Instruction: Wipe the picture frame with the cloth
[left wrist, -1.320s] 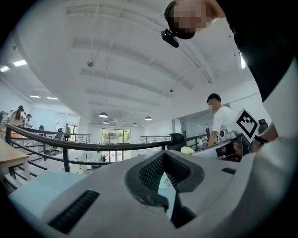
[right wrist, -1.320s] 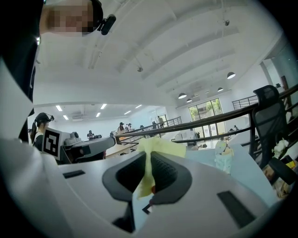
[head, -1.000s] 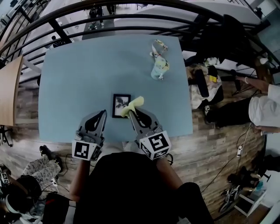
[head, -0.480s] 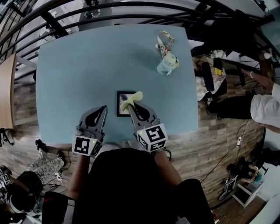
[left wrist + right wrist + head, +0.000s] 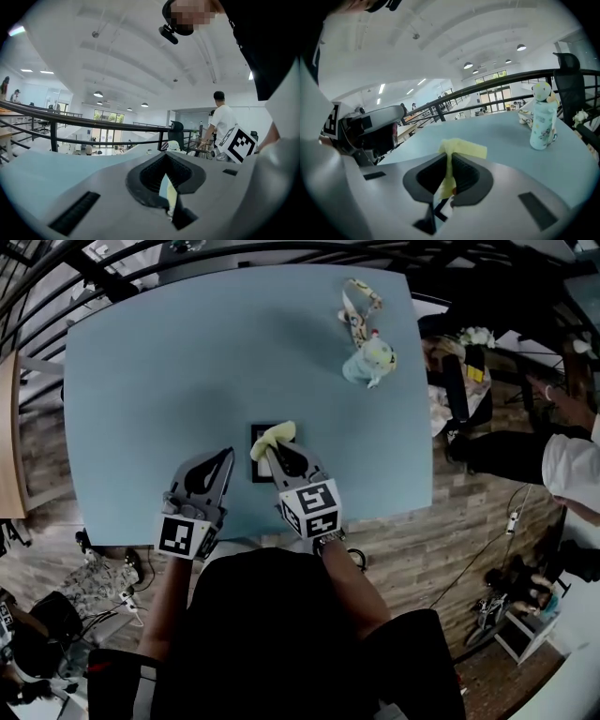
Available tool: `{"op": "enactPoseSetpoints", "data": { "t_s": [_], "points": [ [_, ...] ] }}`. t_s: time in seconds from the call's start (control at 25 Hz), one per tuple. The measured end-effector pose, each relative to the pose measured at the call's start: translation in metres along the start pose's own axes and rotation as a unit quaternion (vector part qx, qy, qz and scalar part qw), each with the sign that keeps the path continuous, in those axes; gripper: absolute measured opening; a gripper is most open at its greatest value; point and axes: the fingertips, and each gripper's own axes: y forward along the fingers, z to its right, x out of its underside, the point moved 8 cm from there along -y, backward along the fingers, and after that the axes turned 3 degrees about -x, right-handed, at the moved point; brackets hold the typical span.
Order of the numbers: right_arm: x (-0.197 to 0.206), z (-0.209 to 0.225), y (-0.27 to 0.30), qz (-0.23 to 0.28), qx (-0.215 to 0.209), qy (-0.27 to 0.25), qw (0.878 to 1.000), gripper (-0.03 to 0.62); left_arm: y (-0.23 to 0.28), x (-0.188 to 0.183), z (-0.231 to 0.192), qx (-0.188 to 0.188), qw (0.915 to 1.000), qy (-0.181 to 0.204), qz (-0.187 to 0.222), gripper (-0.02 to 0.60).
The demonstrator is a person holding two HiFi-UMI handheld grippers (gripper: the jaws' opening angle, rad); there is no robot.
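Observation:
A small black picture frame (image 5: 257,463) lies flat on the light blue table (image 5: 150,381), near its front edge. A yellow cloth (image 5: 273,436) sits over the frame's far right part. My right gripper (image 5: 269,450) is shut on that cloth, which bunches out past the jaws in the right gripper view (image 5: 464,149). My left gripper (image 5: 228,455) hovers just left of the frame with its jaws together and nothing held. Through its narrow slot, a sliver of the cloth (image 5: 169,194) shows.
A pale patterned bottle (image 5: 368,358) with a strap (image 5: 356,304) stands at the table's far right, also the bottle (image 5: 543,123) ahead of the right gripper. A black railing (image 5: 112,287) runs behind the table. A person's white sleeve (image 5: 570,470) and bags (image 5: 459,381) are on the right.
My right gripper has carried the cloth a little left and forward, from the frame's right edge onto its top right part. The left gripper has held its place.

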Motion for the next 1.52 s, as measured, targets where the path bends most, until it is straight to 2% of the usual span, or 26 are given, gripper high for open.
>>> {"op": "enactPoseSetpoints", "data": {
  "t_s": [0.32,1.0,1.28,1.52],
  "points": [
    [0.034,0.021,0.046,-0.065,0.021,0.031,0.997,0.035,0.021,0.011,-0.015,-0.004,0.9999,-0.008,-0.013,-0.003],
    [0.058,0.01,0.102,-0.147,0.06,0.059,0.985,0.035,0.025,0.023,-0.028,-0.003,0.9996,-0.012,-0.025,-0.003],
    [0.064,0.016,0.106,-0.164,0.064,0.079,0.981,0.035,0.022,0.028,-0.027,-0.007,0.9993,-0.016,-0.032,-0.003],
    [0.066,0.027,0.102,-0.157,0.075,0.095,0.98,0.035,0.02,0.027,-0.026,-0.005,0.9993,-0.016,-0.033,-0.003]
  ]
}}
